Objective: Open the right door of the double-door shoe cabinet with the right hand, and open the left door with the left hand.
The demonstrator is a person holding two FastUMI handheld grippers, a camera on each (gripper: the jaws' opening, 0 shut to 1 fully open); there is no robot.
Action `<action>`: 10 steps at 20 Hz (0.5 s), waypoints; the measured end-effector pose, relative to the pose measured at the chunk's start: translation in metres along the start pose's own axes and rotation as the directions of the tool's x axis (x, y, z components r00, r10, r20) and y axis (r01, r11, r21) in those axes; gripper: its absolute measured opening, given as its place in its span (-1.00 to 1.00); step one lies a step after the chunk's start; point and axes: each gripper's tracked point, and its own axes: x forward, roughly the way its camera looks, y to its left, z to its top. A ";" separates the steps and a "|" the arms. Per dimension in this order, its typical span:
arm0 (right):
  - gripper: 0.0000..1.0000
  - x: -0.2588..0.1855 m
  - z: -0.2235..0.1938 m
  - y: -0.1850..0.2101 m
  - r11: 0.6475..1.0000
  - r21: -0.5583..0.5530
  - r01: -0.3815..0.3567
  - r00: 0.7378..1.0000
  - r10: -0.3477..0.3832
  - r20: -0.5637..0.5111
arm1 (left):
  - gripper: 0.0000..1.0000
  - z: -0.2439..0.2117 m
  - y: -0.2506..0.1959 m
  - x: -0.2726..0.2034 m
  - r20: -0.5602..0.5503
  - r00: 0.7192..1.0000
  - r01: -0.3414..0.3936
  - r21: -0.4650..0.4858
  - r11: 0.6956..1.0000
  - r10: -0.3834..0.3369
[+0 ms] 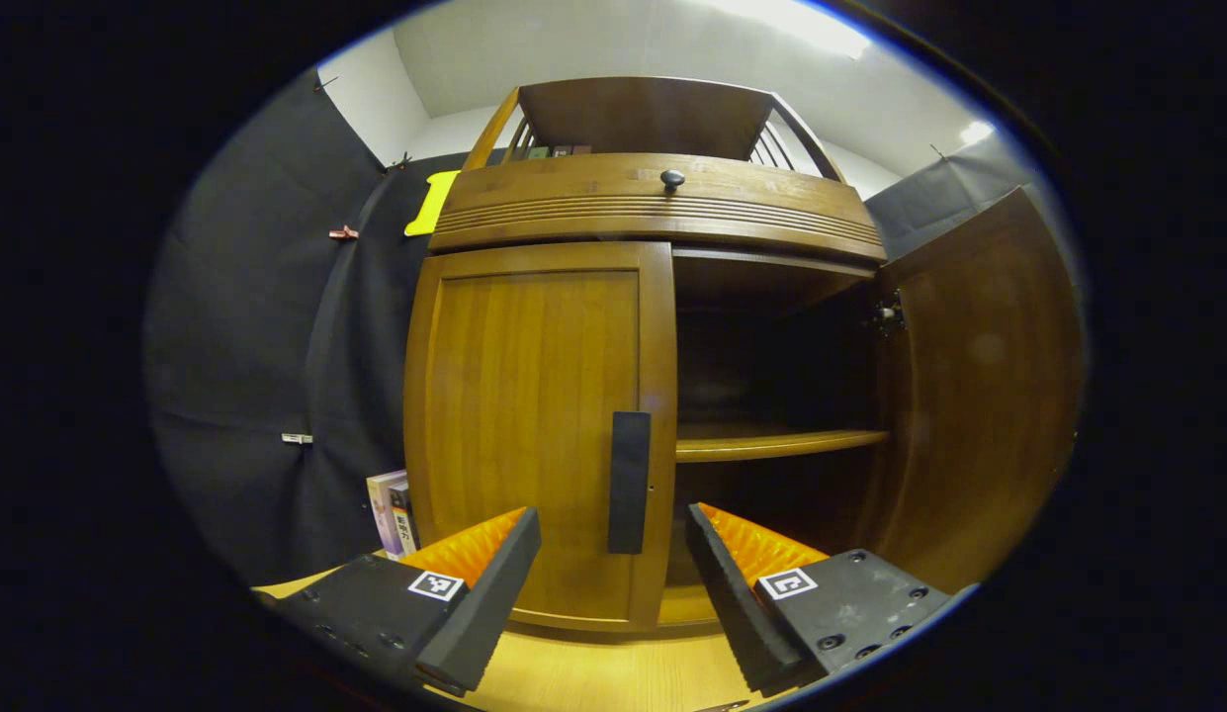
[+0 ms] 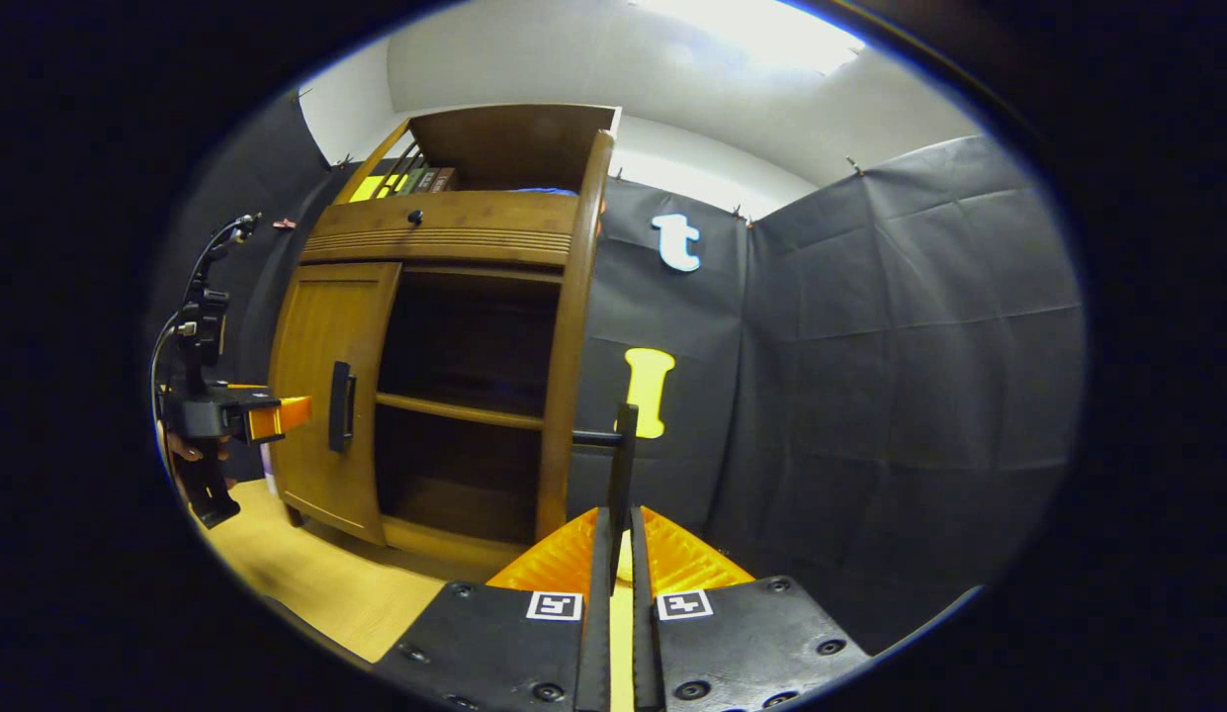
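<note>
The wooden shoe cabinet stands close ahead in the left gripper view. Its left door is closed, with a dark vertical handle at its inner edge. My left gripper is open just short of that handle, one finger on each side and not touching it. The right door is swung wide open, baring a dark interior and a shelf. In the right gripper view this right door appears edge-on, and my right gripper is shut on the right door's handle. The left gripper shows far off by the left door.
A drawer with a dark knob runs above the doors, and books stand on the top rack. More books lean beside the cabinet's left side. The cabinet rests on a light wooden surface. Black cloth walls enclose the booth.
</note>
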 end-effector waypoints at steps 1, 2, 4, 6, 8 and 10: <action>-0.82 -0.005 0.001 -0.009 1.000 0.005 0.024 1.000 -0.024 0.008 | 0.83 -0.002 0.001 0.000 -0.004 1.000 -0.006 0.001 1.000 0.006; -0.74 -0.011 0.000 -0.009 1.000 0.022 0.021 1.000 -0.021 0.001 | 0.82 -0.003 0.001 0.002 -0.008 1.000 -0.006 0.000 1.000 0.006; -0.71 -0.022 0.000 0.000 0.999 0.033 -0.001 1.000 0.001 -0.002 | 0.82 -0.003 0.002 0.004 -0.007 1.000 -0.005 0.004 1.000 0.005; -0.70 -0.031 0.002 0.017 0.999 0.005 -0.039 0.999 0.039 0.017 | 0.82 -0.002 0.009 0.008 -0.002 1.000 -0.022 0.018 1.000 0.022; -0.70 -0.038 0.001 0.046 0.992 0.026 -0.127 0.992 0.127 0.000 | 0.82 0.001 0.014 0.022 0.006 1.000 -0.020 0.024 0.999 0.020; -0.70 -0.040 0.000 0.070 0.976 0.061 -0.208 0.978 0.210 -0.018 | 0.83 0.000 0.008 0.033 0.011 1.000 0.016 0.022 1.000 -0.017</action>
